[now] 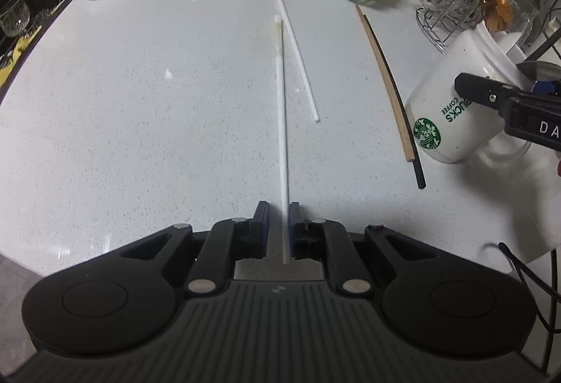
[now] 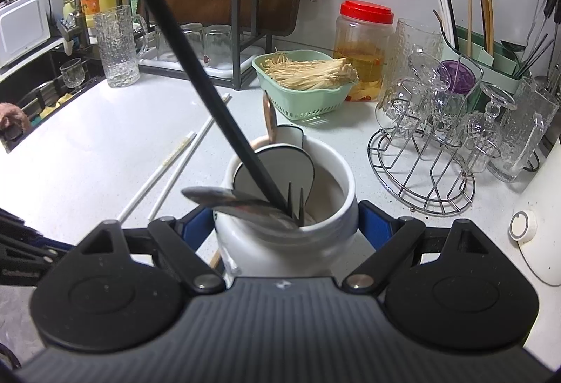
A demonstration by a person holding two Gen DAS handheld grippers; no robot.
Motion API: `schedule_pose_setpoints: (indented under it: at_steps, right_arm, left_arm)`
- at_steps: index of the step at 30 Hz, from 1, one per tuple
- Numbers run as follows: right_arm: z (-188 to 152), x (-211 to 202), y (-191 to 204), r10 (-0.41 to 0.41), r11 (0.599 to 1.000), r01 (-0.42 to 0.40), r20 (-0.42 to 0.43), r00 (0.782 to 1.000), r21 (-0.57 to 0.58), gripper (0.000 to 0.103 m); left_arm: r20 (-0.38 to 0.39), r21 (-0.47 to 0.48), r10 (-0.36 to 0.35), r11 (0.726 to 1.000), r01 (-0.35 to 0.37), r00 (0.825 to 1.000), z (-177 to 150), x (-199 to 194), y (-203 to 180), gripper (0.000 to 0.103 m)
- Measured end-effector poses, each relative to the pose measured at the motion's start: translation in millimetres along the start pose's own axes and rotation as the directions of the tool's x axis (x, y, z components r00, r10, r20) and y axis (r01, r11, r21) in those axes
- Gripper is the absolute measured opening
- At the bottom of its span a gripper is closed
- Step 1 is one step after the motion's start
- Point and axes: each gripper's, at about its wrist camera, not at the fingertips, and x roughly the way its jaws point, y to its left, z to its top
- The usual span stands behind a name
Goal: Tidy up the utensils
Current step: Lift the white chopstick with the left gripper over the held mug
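The left gripper (image 1: 278, 225) stood with its blue-padded jaws narrowly parted around the near end of a white chopstick (image 1: 281, 137), the right pad touching or almost touching it and a sliver of gap on the left, so the pinch looked not yet complete. That chopstick lay flat on the speckled countertop (image 1: 157, 102), its long axis running straight ahead from the jaws, which suited a simple closing. A second white chopstick (image 1: 296, 49) lay just to its right, angled, and farther right a wooden chopstick (image 1: 384, 81) and a black chopstick (image 1: 403, 109) lay side by side. The right gripper (image 2: 285, 228) was spread wide with its pads against both sides of the white Starbucks mug (image 2: 326, 235), gripping it. Only the right wrist view showed the mug's contents: a spoon (image 2: 238, 204), a fork (image 2: 294, 204), a long black chopstick (image 2: 196, 78) and spatula-like pieces. Only the left view showed the logo and that the mug was tilted. The left gripper was plainly nearer the loose chopsticks.
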Motion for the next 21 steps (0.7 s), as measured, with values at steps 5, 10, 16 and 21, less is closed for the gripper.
schedule_pose_setpoints:
  at_steps: [5,10,16,21]
  right_arm:
    - [-1,-1,1,-0.007,1.000,0.007,0.006,1.000,0.004,0.090]
    - [-3,-1,3,-0.014,1.000,0.015,0.019,1.000,-0.007,0.090]
    - [-4,-1,3,-0.014,1.000,0.014,0.024,1.000,-0.010,0.090]
    - [-4,-1,3,-0.014,1.000,0.014,0.028,0.999,-0.011,0.090]
  left_arm:
    - [-0.032,0.037,0.025,0.999,-0.024,0.999,6,4,-8,0.005]
    - [-0.061,0.057,0.024,0.998,-0.020,0.998,4,2,-9,0.003]
    - [-0.092,0.030,0.013,1.000,-0.010,0.996,-19,-13,1,0.003]
    - [-0.117,0.008,-0.023,1.000,0.024,0.993,-40,-32,6,0.003]
